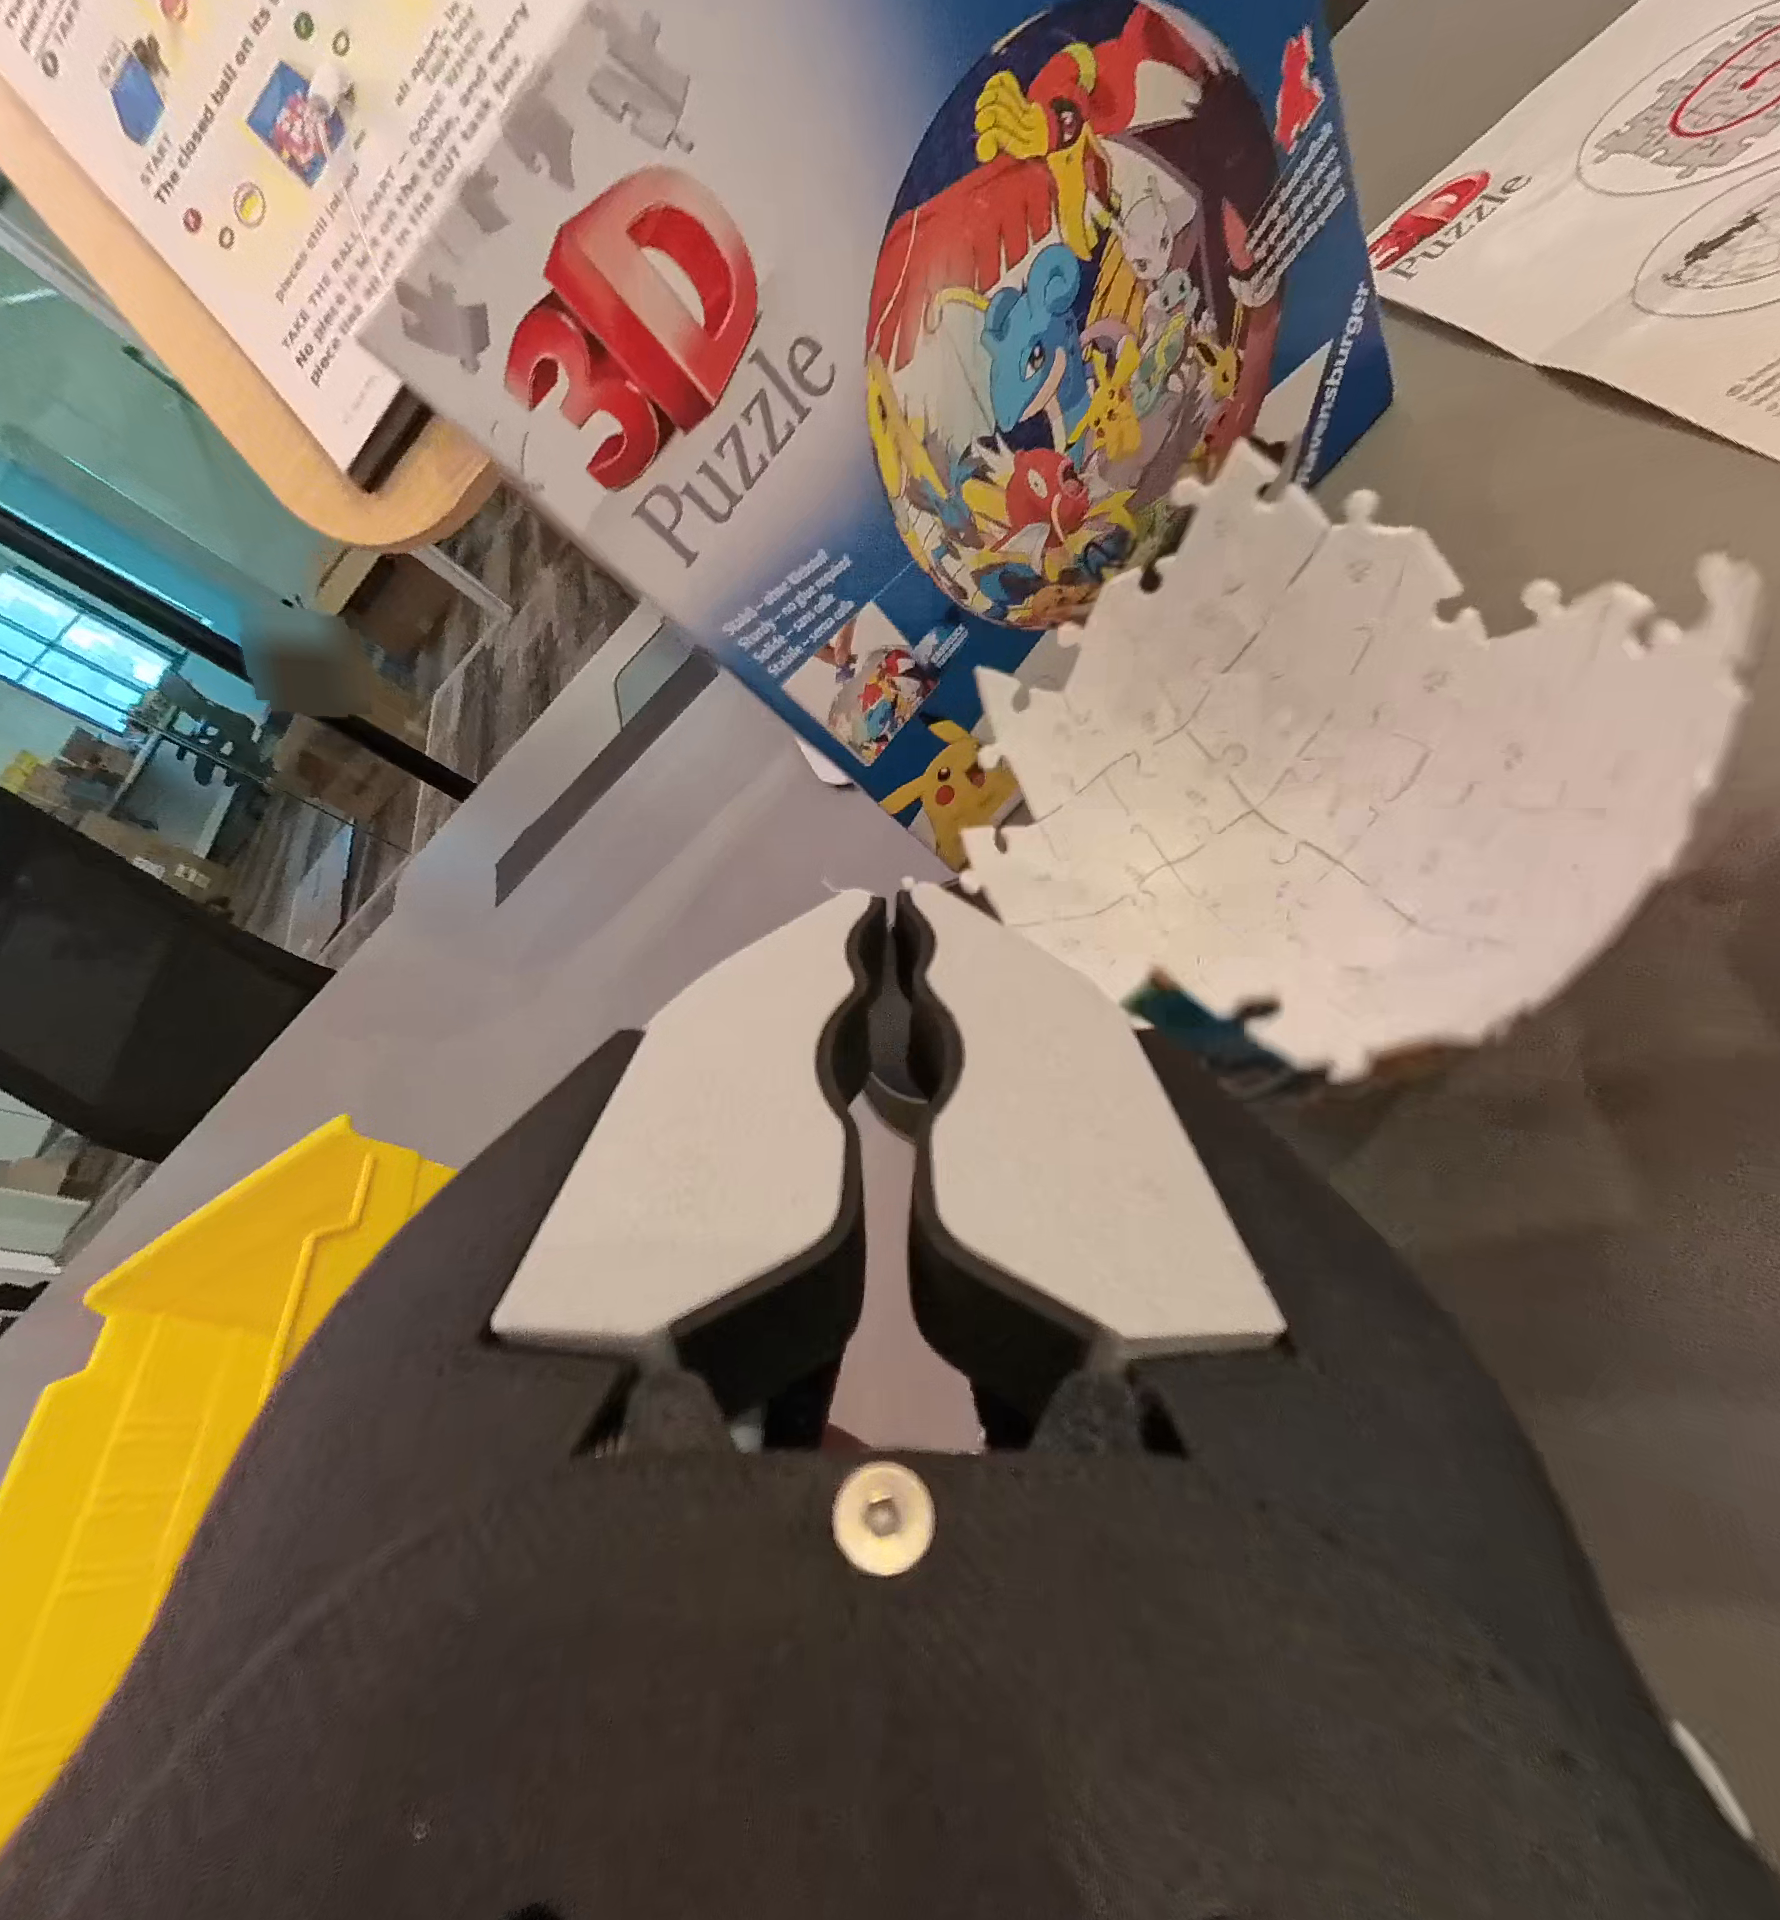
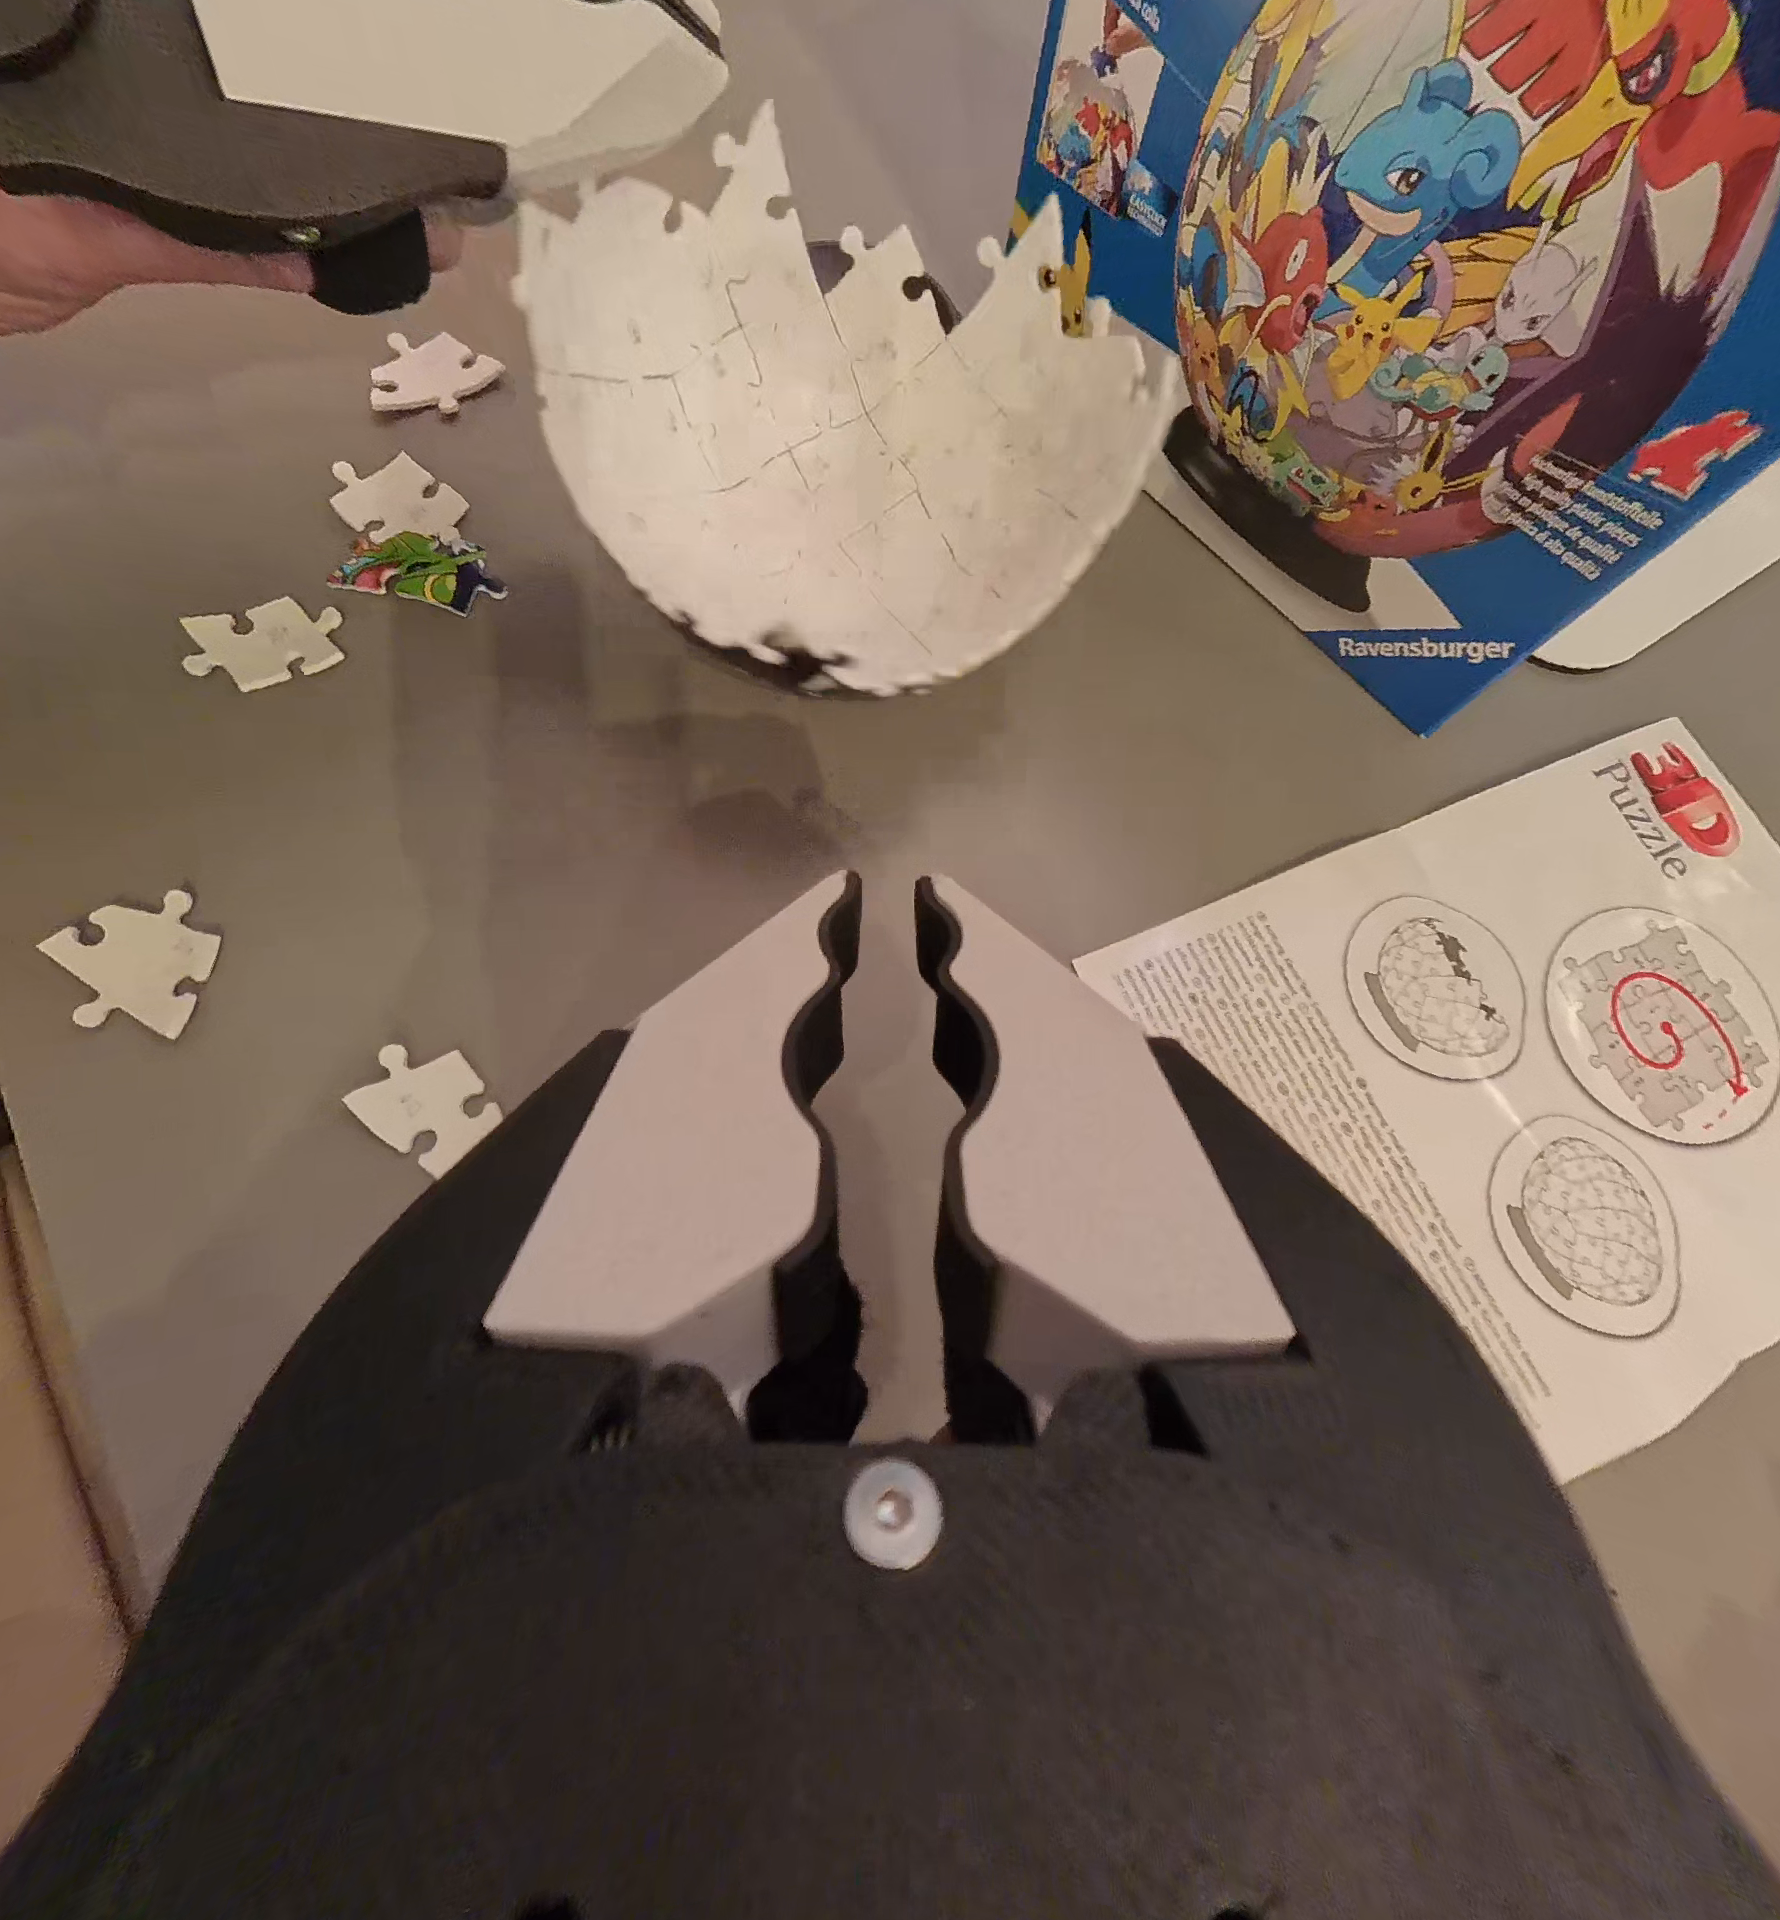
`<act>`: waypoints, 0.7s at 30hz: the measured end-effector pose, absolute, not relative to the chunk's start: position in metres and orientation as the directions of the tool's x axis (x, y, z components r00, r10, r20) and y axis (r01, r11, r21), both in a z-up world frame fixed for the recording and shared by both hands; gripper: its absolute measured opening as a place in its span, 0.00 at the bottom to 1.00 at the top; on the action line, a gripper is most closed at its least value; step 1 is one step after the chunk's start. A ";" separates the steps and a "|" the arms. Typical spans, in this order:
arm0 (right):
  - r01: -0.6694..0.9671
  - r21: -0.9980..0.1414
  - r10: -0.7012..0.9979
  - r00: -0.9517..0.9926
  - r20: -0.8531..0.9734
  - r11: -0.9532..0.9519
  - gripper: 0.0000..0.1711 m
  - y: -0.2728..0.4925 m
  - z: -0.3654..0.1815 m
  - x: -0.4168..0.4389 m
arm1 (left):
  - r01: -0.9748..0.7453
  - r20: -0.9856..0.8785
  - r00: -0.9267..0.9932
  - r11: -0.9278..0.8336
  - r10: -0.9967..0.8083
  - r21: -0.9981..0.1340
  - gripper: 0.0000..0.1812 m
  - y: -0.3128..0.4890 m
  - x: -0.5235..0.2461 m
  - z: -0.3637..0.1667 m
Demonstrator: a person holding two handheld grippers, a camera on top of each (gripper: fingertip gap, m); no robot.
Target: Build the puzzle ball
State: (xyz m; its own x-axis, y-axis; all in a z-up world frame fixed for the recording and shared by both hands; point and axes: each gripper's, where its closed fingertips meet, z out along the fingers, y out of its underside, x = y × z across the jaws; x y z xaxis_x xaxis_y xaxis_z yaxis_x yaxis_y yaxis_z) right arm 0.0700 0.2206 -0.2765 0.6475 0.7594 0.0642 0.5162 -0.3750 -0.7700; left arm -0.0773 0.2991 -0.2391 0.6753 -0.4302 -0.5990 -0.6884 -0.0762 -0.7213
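The half-built puzzle ball (image 2: 824, 447) is a white bowl-shaped shell with a jagged rim, on the grey table (image 2: 553, 831). It also shows in the left wrist view (image 1: 1333, 810), just right of my fingertips. My left gripper (image 1: 891, 914) is shut on a thin white edge of the shell's rim. The right wrist view shows it at the shell's upper left rim (image 2: 512, 197). My right gripper (image 2: 888, 883) is slightly open and empty, above the bare table in front of the shell.
Several loose white pieces (image 2: 262, 639) and a colourful one (image 2: 413, 571) lie left of the shell. The blue puzzle box (image 2: 1437, 312) stands behind it on the right. An instruction sheet (image 2: 1437, 1039) lies at the right. A hand (image 2: 34, 260) holds the left gripper. The tips of one gripper are about 15 cm away from the tips of the other.
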 end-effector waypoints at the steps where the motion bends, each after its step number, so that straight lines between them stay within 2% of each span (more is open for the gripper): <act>1: 0.508 -0.773 0.759 0.649 0.052 -0.381 0.06 0.222 -0.277 0.068 | -0.681 -0.589 0.680 -0.080 -0.436 -0.728 0.01 0.299 -0.079 -0.238; 10: 0.415 -0.806 0.740 0.671 -0.041 -0.422 0.11 0.243 -0.266 0.059 | -0.600 -0.480 0.745 -0.149 -0.463 -0.786 0.03 0.301 -0.108 -0.241; 13: 0.376 -0.798 0.727 0.677 -0.109 -0.470 0.16 0.252 -0.267 0.056 | -0.574 -0.426 0.751 -0.181 -0.505 -0.798 0.06 0.305 -0.112 -0.244; 17: 0.317 -0.792 0.702 0.687 -0.188 -0.522 0.22 0.262 -0.267 0.050 | -0.529 -0.310 0.739 -0.230 -0.598 -0.817 0.12 0.312 -0.107 -0.249; 21: 0.296 -0.783 0.689 0.690 -0.222 -0.548 0.26 0.265 -0.265 0.042 | -0.432 -0.104 0.729 -0.336 -0.677 -0.837 0.18 0.320 -0.097 -0.257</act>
